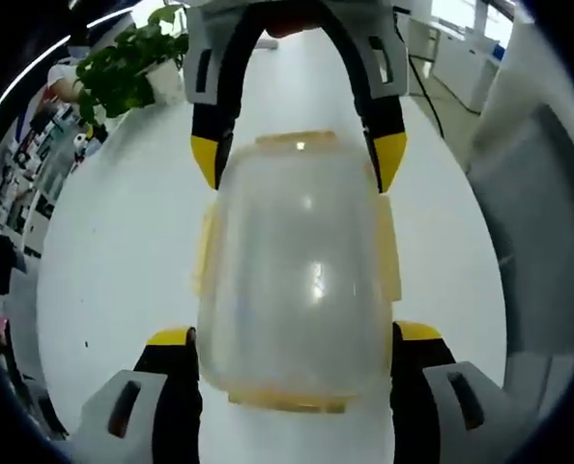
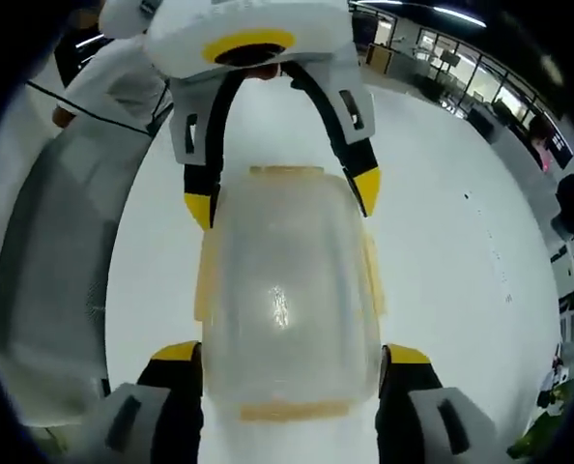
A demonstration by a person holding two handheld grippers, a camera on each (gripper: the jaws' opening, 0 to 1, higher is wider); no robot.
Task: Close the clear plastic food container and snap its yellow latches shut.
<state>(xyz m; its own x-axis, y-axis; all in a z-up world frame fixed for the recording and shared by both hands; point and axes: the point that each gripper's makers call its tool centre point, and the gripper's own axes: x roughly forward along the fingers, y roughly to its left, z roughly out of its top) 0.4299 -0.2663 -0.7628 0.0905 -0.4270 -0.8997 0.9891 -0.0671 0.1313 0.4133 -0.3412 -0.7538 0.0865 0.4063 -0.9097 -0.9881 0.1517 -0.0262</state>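
The clear plastic container (image 1: 297, 280) lies on the white table (image 1: 123, 261), seen through its lid, with pale yellow latches (image 1: 387, 247) along its sides and ends. My left gripper (image 1: 295, 336) has its yellow-tipped jaws pressed against both sides of the near end. My right gripper (image 1: 299, 159) faces it from the far end and clamps that end the same way. In the right gripper view the container (image 2: 287, 290) sits between the right gripper (image 2: 292, 353) at the bottom and the left gripper (image 2: 282, 198) at the top. I cannot tell whether the latches (image 2: 204, 275) are snapped down.
A potted plant (image 1: 128, 63) stands at the table's far left edge. A grey chair back (image 1: 538, 242) rises just past the table, also seen as a grey chair back (image 2: 45, 271). A person in white (image 2: 113, 77) stands behind the left gripper. Open table surface lies on both sides of the container.
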